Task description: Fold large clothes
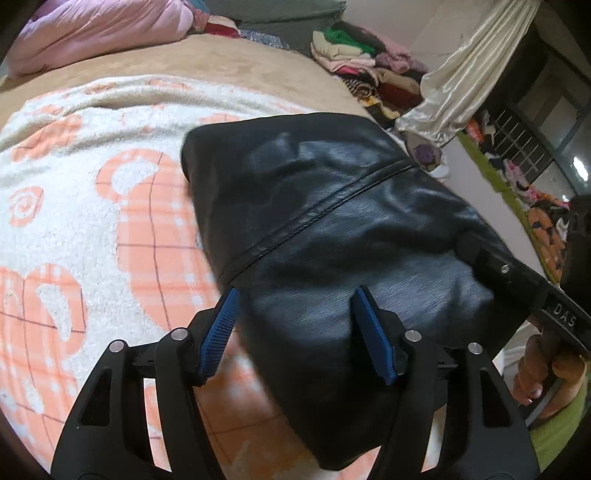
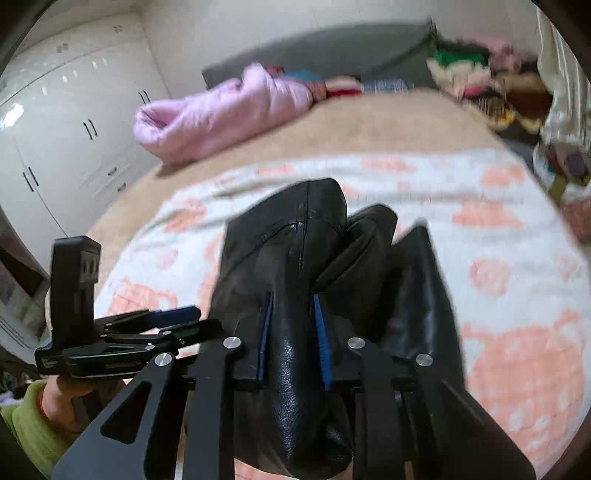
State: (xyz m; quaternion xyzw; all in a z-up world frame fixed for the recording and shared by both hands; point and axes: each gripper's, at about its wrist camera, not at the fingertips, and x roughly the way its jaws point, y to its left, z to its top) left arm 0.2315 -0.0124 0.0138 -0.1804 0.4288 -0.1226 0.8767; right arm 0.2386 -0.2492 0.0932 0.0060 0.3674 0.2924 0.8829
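Observation:
A black leather garment (image 1: 332, 221) lies folded on a white and orange blanket (image 1: 74, 184) on the bed. My left gripper (image 1: 295, 299) is open, its blue pads (image 1: 221, 328) spread over the garment's near edge without clamping it. My right gripper (image 2: 293, 306) is shut on a fold of the same black leather garment (image 2: 295, 258), which bunches up between the blue pads (image 2: 321, 332). The right gripper also shows at the right edge of the left wrist view (image 1: 495, 258), at the garment's right side. The left gripper shows at the left of the right wrist view (image 2: 177, 317).
A pink duvet (image 1: 96, 29) lies at the head of the bed. A pile of folded clothes (image 1: 362, 59) sits at the far right corner beside a cream curtain (image 1: 472, 74). White wardrobes (image 2: 66, 122) stand along the left wall. The tan bed cover (image 1: 221, 62) stretches beyond the blanket.

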